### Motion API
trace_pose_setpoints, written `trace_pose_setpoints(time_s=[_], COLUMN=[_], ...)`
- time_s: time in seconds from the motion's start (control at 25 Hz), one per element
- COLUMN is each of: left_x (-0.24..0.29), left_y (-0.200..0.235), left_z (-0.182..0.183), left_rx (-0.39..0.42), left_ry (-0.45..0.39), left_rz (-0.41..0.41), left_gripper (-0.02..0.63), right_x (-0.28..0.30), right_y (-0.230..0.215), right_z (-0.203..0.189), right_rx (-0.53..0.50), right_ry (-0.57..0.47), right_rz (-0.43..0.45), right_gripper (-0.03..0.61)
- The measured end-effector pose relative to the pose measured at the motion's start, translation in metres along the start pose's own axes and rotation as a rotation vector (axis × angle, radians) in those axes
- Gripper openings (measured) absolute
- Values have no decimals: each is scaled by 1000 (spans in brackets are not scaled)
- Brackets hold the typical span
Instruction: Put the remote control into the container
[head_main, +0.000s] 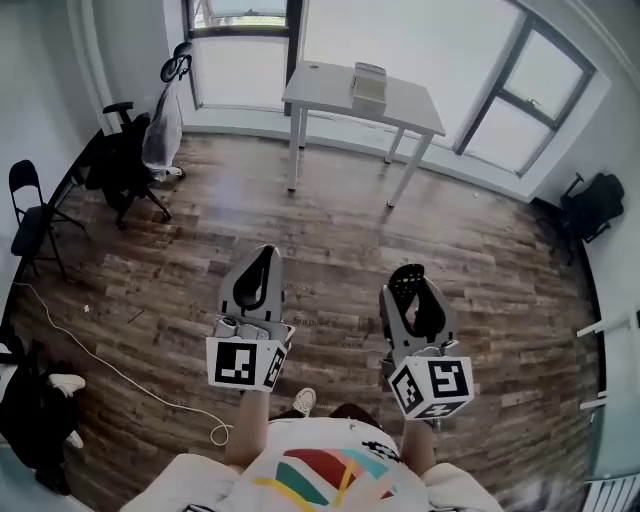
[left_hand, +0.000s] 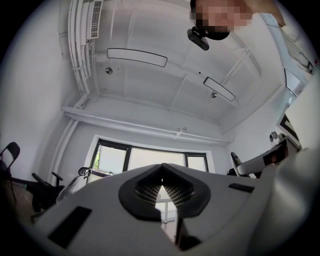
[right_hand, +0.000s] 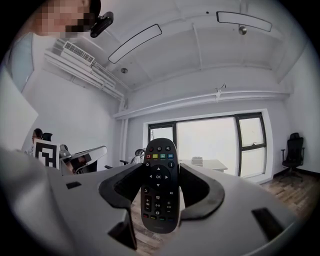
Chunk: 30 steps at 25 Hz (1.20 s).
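My right gripper (right_hand: 159, 181) points upward and is shut on a black remote control (right_hand: 158, 192), which stands upright between the jaws with its buttons facing the camera. In the head view the right gripper (head_main: 408, 288) is at waist height and the remote's top (head_main: 405, 279) pokes out of it. My left gripper (head_main: 262, 264) hangs beside it, shut with nothing held; its pads (left_hand: 150, 189) meet with only a thin slit. The pale container (head_main: 369, 86) sits far off on a white table (head_main: 410, 105) by the windows, and it appears small behind the remote as a box (right_hand: 198, 160).
Wooden floor lies between me and the table. A black office chair (head_main: 128, 160) and a folding chair (head_main: 33, 212) stand at the left wall, another dark chair (head_main: 590, 208) at the right. A white cable (head_main: 130, 380) runs across the floor at the left.
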<state>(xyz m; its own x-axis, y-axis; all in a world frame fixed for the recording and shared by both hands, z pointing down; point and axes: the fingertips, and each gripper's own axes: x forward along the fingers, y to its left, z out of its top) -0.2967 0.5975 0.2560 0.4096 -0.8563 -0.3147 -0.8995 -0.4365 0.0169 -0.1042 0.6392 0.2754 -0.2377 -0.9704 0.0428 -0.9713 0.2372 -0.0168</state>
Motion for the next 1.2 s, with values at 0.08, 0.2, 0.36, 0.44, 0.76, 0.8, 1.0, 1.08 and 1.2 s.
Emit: trace_pose_setpoints(time_s=[0.08,0.2,0.36,0.44,0.76,0.8,1.0,1.08,1.2], left_x=[8,20,25,27,82,94,182,221,267], left_y=[9,12,22,29,31,30,31,26,19], left_z=[-5,-16,-28,-35,-69,-71,-76,-74,-69], left_rx=[-9,-6,7,12,67,71,68,75,109], left_ry=[5,29,62,75,119,117,94,80,55], left_rz=[6,1,16,33,42,36,-29,-55,-63], left_gripper=[8,7,7,7,7,8,8,7,7], right_x=[11,26,44,53,114,123,179,198,225], right_y=[-1,-13,-17,-18,-45,-53,-95,-113,-140], right_z=[-5,-13,-22,-23,-30,-29,-20,-11,0], right_rx=[-2,24,52,45,62,61,98,92,43], right_ry=[20,49,76,79,51,43,-18,-51,-82], right_rz=[-5,-31,-38,-29,24,25,12,11,-1], right_gripper=[235,235,235,235,235,235,235,235,235])
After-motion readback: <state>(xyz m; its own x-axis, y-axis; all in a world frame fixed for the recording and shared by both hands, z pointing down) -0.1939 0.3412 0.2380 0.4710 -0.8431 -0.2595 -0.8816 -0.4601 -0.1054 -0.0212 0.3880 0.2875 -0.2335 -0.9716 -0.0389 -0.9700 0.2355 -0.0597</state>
